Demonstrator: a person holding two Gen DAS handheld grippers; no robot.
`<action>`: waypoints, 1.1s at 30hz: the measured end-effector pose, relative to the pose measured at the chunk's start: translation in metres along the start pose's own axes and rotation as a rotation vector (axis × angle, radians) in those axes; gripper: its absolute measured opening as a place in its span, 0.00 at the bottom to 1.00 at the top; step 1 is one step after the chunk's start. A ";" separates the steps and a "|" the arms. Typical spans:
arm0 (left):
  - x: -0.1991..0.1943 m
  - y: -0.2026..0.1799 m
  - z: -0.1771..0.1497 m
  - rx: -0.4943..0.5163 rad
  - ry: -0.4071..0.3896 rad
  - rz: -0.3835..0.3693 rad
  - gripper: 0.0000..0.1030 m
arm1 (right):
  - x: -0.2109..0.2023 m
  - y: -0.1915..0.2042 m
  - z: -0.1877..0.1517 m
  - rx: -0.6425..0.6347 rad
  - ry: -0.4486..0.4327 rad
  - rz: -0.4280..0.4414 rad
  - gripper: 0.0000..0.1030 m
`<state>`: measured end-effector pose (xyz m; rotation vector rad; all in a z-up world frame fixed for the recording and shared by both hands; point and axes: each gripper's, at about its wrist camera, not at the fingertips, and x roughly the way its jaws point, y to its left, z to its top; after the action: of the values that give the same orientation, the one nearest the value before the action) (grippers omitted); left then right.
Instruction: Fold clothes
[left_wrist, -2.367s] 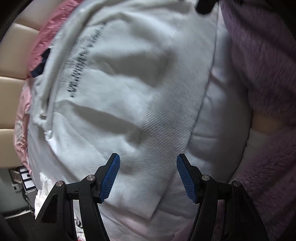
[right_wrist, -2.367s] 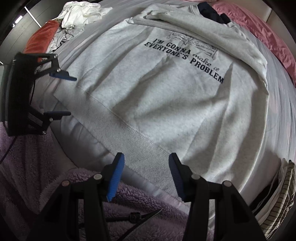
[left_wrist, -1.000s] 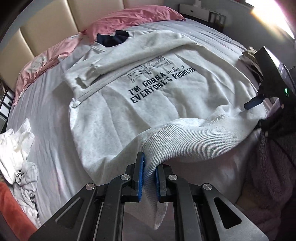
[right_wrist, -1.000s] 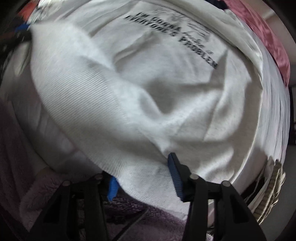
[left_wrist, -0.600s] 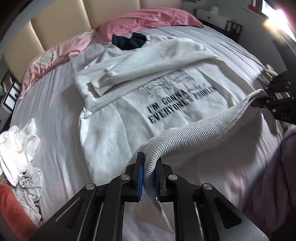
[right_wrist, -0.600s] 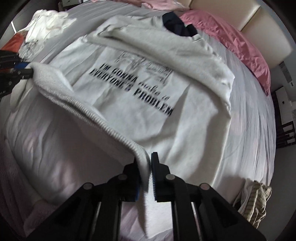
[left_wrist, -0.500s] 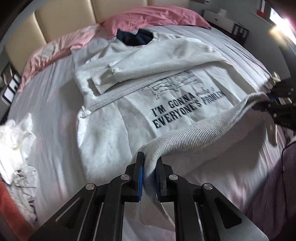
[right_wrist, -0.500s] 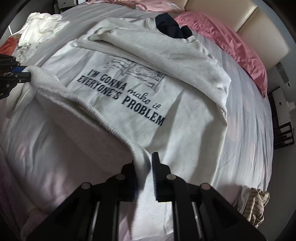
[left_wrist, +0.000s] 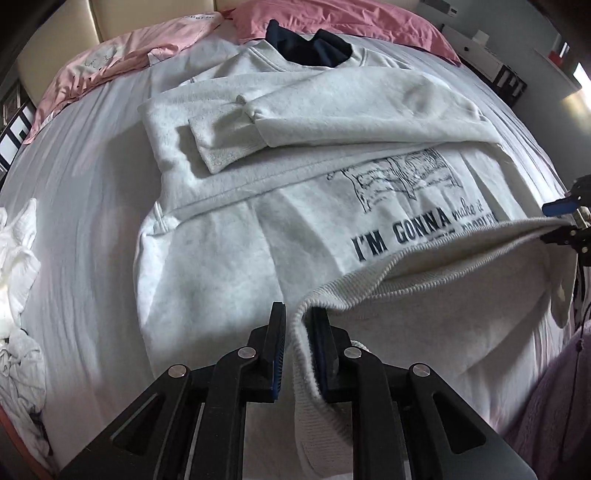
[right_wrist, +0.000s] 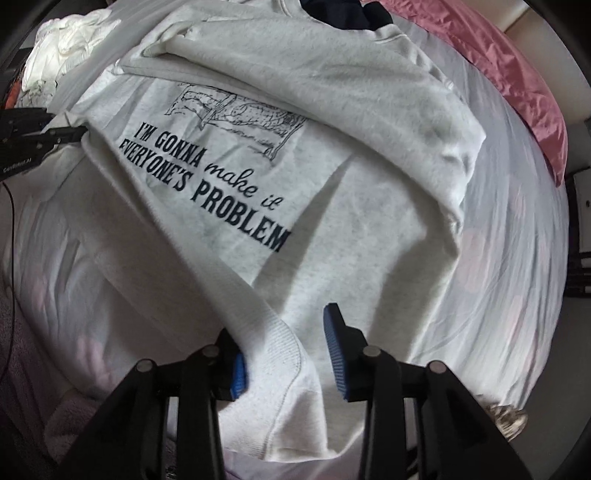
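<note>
Two grippers: both at the ribbed hem of one grey sweatshirt (left_wrist: 229, 236)
Sweatshirt: spread on the bed sheet (left_wrist: 85, 206), sleeves folded across the chest
Left gripper (left_wrist: 298, 343): jaws narrow, just been easing apart, hem between them, left pad clear of the cloth
Right gripper (right_wrist: 286, 363): jaws moderately wide, just been opening, hem corner lying loose between them
Pillows (left_wrist: 332, 22): pink, at the bed's head

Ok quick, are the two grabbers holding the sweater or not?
Left gripper: open, just been opening, sweatshirt hem loose between jaws.
Right gripper: open, just been opening, hem loose between jaws.
</note>
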<state>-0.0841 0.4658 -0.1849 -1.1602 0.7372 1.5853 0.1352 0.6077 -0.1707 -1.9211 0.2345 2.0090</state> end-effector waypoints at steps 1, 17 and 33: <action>0.001 0.003 0.001 -0.013 -0.004 -0.007 0.17 | -0.003 -0.001 0.003 -0.015 0.004 -0.016 0.33; -0.028 0.039 0.003 -0.179 -0.142 -0.032 0.58 | -0.046 -0.039 0.006 0.094 -0.064 -0.028 0.33; -0.041 0.037 -0.003 -0.166 -0.197 0.047 0.62 | -0.038 -0.069 0.015 0.386 -0.192 0.274 0.37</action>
<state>-0.1162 0.4372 -0.1508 -1.0913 0.5153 1.7985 0.1468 0.6719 -0.1233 -1.5121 0.8082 2.1075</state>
